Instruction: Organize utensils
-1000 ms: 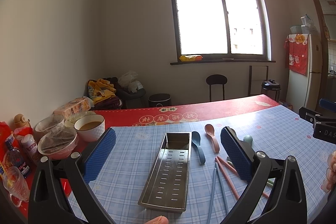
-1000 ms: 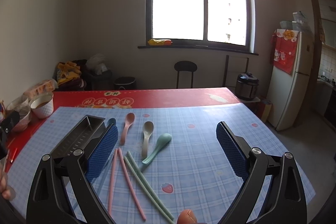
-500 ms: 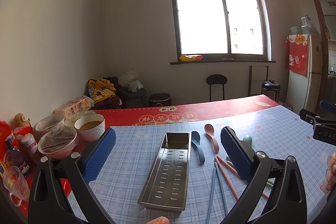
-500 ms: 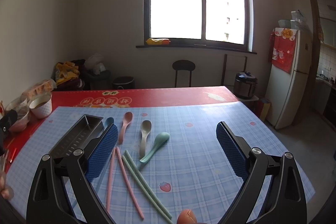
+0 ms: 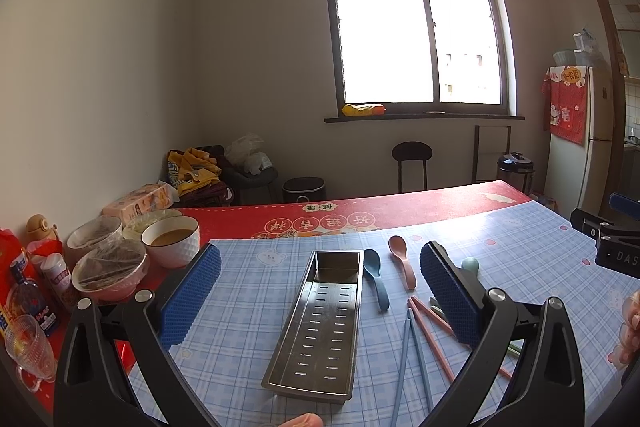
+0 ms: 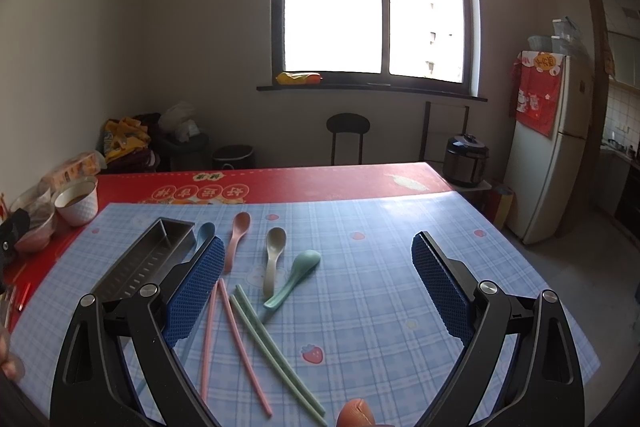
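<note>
A long perforated steel tray (image 5: 322, 323) (image 6: 148, 259) lies empty on the blue checked cloth. To its right lie a blue spoon (image 5: 376, 277) (image 6: 205, 231), a pink spoon (image 5: 403, 261) (image 6: 237, 235), a beige spoon (image 6: 273, 255) and a green spoon (image 6: 294, 277) (image 5: 470, 264). Nearer lie blue chopsticks (image 5: 408, 359), pink chopsticks (image 6: 228, 331) (image 5: 430, 333) and green chopsticks (image 6: 272, 347). My left gripper (image 5: 320, 291) hovers open above the tray. Held over the utensils and the cloth, my right gripper (image 6: 318, 283) is open with nothing in it.
Bowls (image 5: 108, 267), a cup of brown liquid (image 5: 171, 241), bottles (image 5: 30, 297) and a glass (image 5: 28, 351) crowd the table's left edge on the red cloth (image 5: 400, 211). The right gripper's body (image 5: 612, 239) shows at the far right of the left wrist view.
The right wrist view has shifted a little, so the utensils and tray sit slightly higher and farther away in it. The left gripper has hardly moved.
</note>
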{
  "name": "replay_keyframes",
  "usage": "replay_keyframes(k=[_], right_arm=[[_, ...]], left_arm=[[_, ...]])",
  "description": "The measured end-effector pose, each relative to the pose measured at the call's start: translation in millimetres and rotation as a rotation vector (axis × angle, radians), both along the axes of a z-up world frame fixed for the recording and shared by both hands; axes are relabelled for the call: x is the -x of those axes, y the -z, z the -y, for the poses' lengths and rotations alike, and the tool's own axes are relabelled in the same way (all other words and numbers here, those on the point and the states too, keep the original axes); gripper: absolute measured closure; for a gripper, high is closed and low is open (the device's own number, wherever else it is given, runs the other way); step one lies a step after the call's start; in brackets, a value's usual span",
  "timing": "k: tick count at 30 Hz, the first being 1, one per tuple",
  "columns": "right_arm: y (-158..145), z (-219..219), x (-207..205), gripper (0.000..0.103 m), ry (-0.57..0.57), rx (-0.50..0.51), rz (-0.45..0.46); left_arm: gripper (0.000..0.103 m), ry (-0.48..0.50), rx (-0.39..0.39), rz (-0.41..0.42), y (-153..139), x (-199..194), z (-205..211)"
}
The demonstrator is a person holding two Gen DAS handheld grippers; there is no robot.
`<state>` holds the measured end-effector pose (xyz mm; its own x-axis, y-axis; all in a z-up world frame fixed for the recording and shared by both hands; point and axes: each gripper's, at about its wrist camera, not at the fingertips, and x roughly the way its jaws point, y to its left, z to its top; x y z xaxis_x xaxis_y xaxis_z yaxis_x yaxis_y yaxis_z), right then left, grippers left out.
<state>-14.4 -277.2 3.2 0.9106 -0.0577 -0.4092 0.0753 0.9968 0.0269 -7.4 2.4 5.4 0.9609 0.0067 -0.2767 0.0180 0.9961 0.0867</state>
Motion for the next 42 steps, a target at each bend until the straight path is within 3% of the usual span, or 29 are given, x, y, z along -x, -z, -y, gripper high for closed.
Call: replay_keyframes(k=[17,23,30,37,42], right_arm=[[1,1,0,0.011,0.008,0.001,-0.007],[9,3,-4,0.011,-0.012,-0.015,-0.034],[38,7,-23,0.011,-0.063,-0.043,-0.136],[77,7,-36,0.012,-0.143,-0.091,-0.186],[100,9,-46,0.012,-0.191,-0.136,-0.215]], left_arm=[[0.005,0.03,0.024,-0.001,-2,3,-1],[0.005,0.061,0.06,-0.053,8,-7,-8],[0.007,0.062,0.052,-0.158,43,-22,-15],[0.043,0.16,0.07,-0.271,78,-35,-10],[0.059,0.251,0.052,-0.326,100,-41,10]])
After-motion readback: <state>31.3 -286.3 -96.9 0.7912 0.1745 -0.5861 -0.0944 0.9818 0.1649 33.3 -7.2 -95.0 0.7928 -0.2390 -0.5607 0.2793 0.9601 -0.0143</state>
